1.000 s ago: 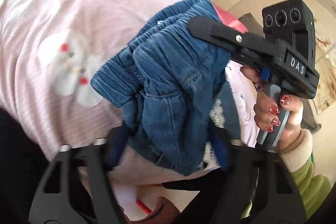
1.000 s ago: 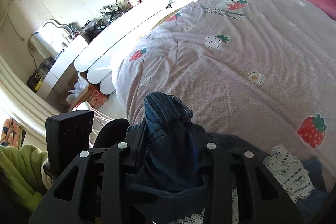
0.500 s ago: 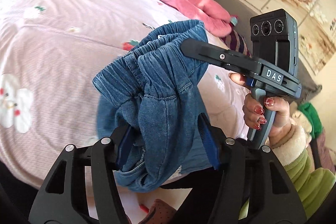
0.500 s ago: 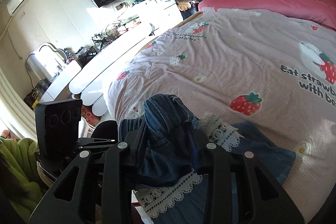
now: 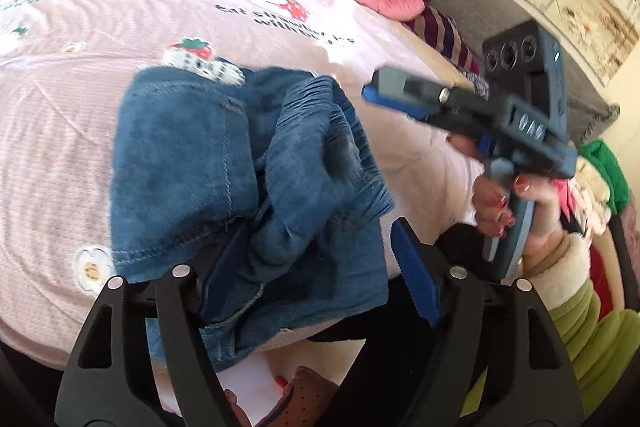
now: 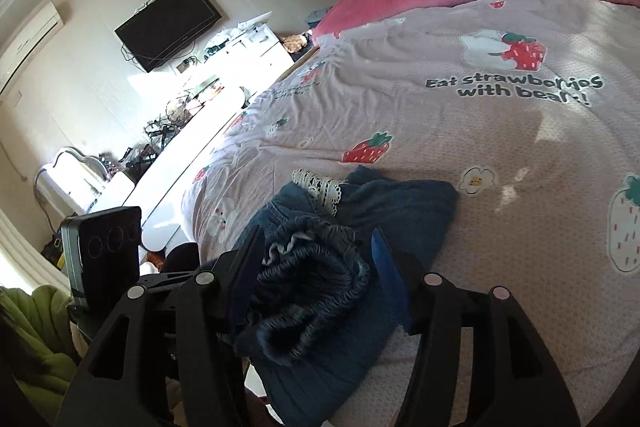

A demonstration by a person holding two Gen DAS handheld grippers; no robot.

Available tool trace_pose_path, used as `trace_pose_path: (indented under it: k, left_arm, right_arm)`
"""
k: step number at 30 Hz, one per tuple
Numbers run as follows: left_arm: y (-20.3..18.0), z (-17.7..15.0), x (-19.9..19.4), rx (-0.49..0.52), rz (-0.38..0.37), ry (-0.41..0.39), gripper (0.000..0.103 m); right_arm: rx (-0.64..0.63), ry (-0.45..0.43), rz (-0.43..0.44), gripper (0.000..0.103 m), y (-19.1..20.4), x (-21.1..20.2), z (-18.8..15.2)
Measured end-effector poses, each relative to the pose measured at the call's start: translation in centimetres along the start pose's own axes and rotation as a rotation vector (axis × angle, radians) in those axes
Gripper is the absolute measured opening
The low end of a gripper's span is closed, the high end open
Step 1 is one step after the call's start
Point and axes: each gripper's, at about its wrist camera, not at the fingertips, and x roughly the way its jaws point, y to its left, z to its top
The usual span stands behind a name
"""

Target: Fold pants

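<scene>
**Pants dropped on bed, both grips letting go**

While the bed spreads beyond both fingertips, folded denim pants lie between them, waistband nearest, lace hem farthest. Left gripper tilts down, jaws just widened, pads off cloth. Right gripper, same, released.

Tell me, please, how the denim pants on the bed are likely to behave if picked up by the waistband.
The denim pants would likely go floppy: they already lie bunched in soft folds. The gathered elastic waistband will probably stretch and crumple rather than hold shape. The lace trim looks delicate and might snag on a gripper.
</scene>
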Motion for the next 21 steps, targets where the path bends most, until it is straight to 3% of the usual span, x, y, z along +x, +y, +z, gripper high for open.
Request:
trace_pose_path:
  k: [10,15,21]
  left_arm:
    - [-3.1,-2.2,1.2,0.093,0.037,0.038,0.070]
    - [-3.2,-2.6,1.2,0.102,0.022,0.044,0.071]
    - [-2.8,-2.8,0.7,0.095,-0.026,0.049,0.072]
  right_arm:
    - [-0.059,0.103,-0.117,0.072,2.8,3.6,-0.1]
    - [-0.154,0.241,-0.319,0.072,1.9,6.1,-1.4]
    - [-0.083,0.240,-0.323,0.077,-0.1,5.1,-2.9]
